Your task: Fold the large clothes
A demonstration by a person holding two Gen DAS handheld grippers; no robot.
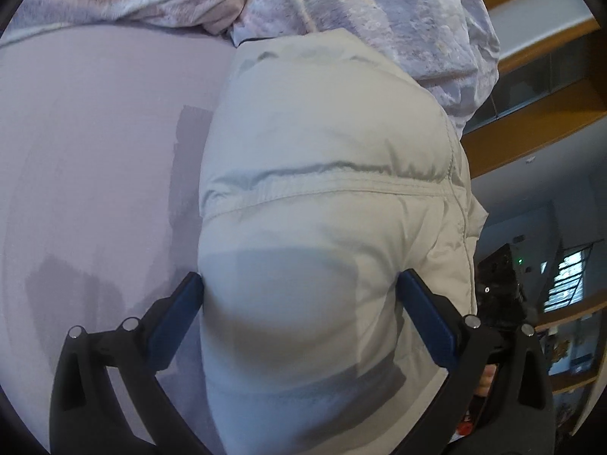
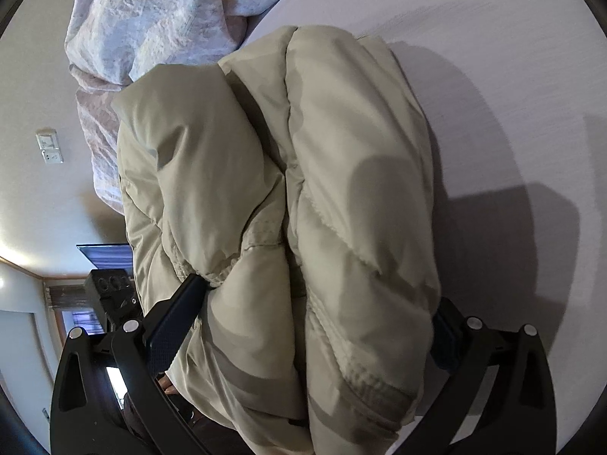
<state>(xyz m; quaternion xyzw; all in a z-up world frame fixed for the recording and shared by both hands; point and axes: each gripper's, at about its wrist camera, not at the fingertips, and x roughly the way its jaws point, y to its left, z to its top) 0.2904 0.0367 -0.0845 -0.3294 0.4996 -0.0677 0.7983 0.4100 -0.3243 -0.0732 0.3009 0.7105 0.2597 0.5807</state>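
Gripping the jacket [image 1: 322, 197] from both ends, that's my read right now: it fills the centre of both frames, a pale puffy bundle on the lilac sheet [image 1: 95, 159]. My left gripper [image 1: 299, 295] sits at the bottom centre of its view, fingers spread wide with a fat padded panel bulging between the two blue pads [image 1: 178, 322]; both pads look pressed into the fabric, so I'd call it clamped on the jacket as far as the bulk allows. In the other view my right gripper [image 2: 315, 314] does much the same at the bottom centre, its left pad [image 2: 170, 326] dug in beside an elastic cuff, the right pad half buried under the rolled edge. Here the jacket [image 2: 303, 189] is clearly doubled over, two thick lobes with a deep crease running up the middle toward the top of the frame. I judge the wide grip is deliberate: down padding springs back, so a broad squeeze at each side keeps the layers stacked instead of sliding apart. A patterned quilt [image 1: 341, 7] is bunched along the top of the left view, touching the jacket's far end, which limits room to push forward. Next I'd expect to need a lift and turn-over together, and the slippery shell could let one layer creep out.
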